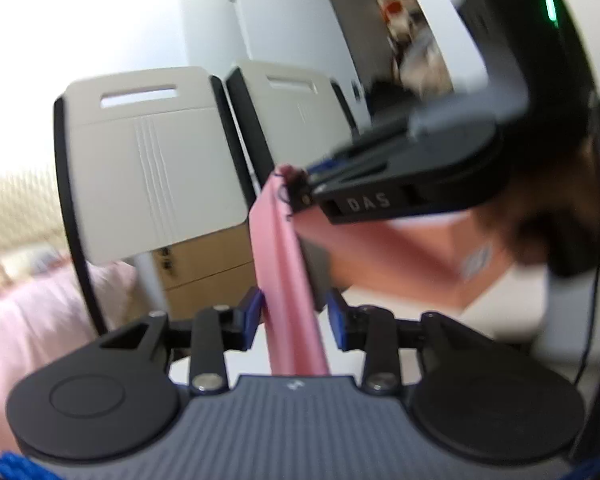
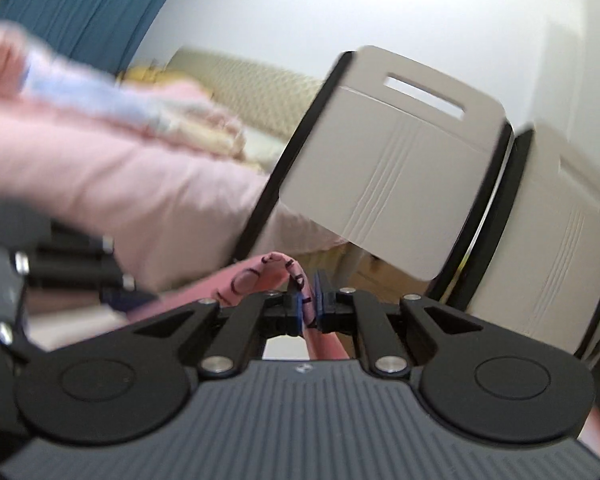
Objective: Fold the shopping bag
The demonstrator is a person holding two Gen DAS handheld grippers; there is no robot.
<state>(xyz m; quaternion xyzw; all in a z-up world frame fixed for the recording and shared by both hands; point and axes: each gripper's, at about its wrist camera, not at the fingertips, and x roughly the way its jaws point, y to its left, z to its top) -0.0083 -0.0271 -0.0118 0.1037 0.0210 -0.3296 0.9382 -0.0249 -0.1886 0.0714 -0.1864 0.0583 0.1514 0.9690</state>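
Nearest you, the left tongs (image 1: pixel 294 318) stand partly open, blue pads either side of a pink strip of the shopping bag (image 1: pixel 288 280) without clearly pinching it, so the cloth can probably slide through. Your right tongs (image 2: pixel 308 306) are closed tight on a printed fold of the bag, seemingly its upper edge, which holds the bag up in the air between your hands rather than flat on any table. From the left view, the right tongs grip just ahead, near a frayed corner. Beyond stand two grey chair backs (image 1: pixel 152 168), with a pink-covered bed (image 2: pixel 120 184) to the side; keep the hanging cloth away from those chair edges.
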